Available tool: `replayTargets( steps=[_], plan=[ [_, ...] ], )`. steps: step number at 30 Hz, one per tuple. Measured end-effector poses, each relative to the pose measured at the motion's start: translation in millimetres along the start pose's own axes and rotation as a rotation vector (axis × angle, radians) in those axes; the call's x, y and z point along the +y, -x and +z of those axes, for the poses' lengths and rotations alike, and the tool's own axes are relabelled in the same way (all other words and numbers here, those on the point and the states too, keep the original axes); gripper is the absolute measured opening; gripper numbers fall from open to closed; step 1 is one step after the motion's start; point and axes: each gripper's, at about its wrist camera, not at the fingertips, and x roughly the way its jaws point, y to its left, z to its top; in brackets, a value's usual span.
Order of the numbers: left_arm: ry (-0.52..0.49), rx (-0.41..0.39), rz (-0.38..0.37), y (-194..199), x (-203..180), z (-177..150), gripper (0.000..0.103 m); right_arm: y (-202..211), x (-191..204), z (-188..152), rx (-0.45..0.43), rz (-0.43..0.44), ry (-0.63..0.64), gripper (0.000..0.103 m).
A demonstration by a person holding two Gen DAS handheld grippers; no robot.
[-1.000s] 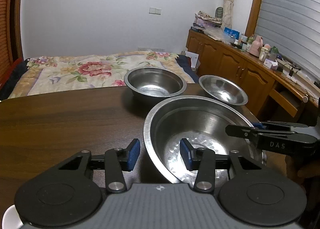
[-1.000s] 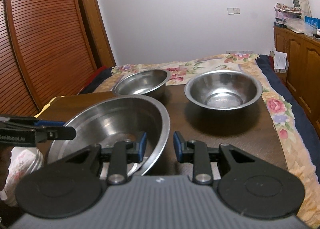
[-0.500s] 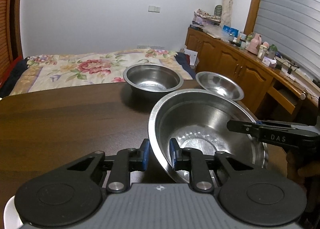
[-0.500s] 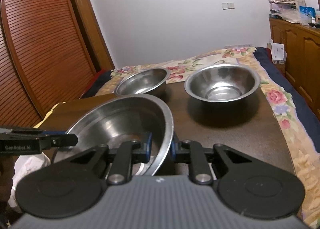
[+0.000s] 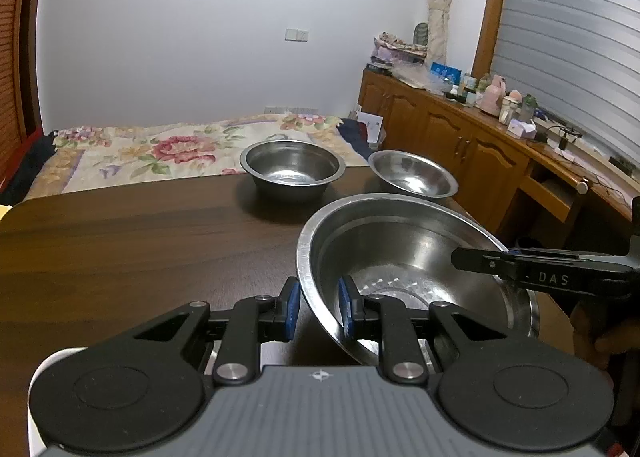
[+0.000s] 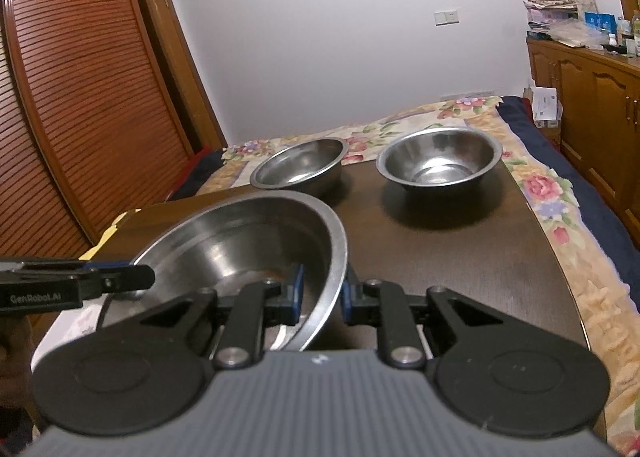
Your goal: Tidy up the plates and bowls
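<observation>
A large steel bowl (image 5: 400,269) (image 6: 248,241) sits at the near side of the dark wooden table (image 5: 120,249). My left gripper (image 5: 318,311) is shut on its left rim, one blue pad inside the bowl and one outside. My right gripper (image 6: 322,293) is shut on the opposite rim in the same way. Each gripper shows in the other's view as a black arm reaching over the bowl: the right gripper (image 5: 480,262), the left gripper (image 6: 120,281). At the far edge of the table stand a deep steel bowl (image 5: 292,167) (image 6: 438,159) and a shallower steel bowl (image 5: 412,173) (image 6: 300,167).
A bed with a floral cover (image 5: 160,149) lies just beyond the table. Wooden cabinets (image 5: 460,145) with clutter on top line the right wall. A slatted wooden wardrobe (image 6: 80,97) stands on the left. A white edge (image 5: 36,397) shows under my left gripper.
Both grippers stood open astride the large bowl's rim and have closed on it. The bowl has since shifted a little with them.
</observation>
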Motion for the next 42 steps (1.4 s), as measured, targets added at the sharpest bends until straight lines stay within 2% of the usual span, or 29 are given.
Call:
replayTargets(
  steps=[16, 21, 31, 42],
  plan=[
    [-0.008, -0.031, 0.006, 28.1, -10.3, -16.9, 0.022, 20.8, 7.9, -14.7, -0.018, -0.002, 0.017, 0.021],
    [0.02, -0.044, -0.004, 33.7, -7.9, -25.6, 0.022, 24.8, 11.3, -20.1, 0.001, -0.009, 0.034, 0.021],
    [0.027, -0.023, -0.012, 32.1, -7.2, -42.4, 0.022, 27.2, 11.2, -30.0, 0.038, -0.02, 0.045, 0.021],
    [0.034, -0.006, -0.009, 28.0, -6.7, -46.5, 0.022, 23.7, 9.6, -40.3, 0.068, -0.021, 0.027, 0.021]
  ],
)
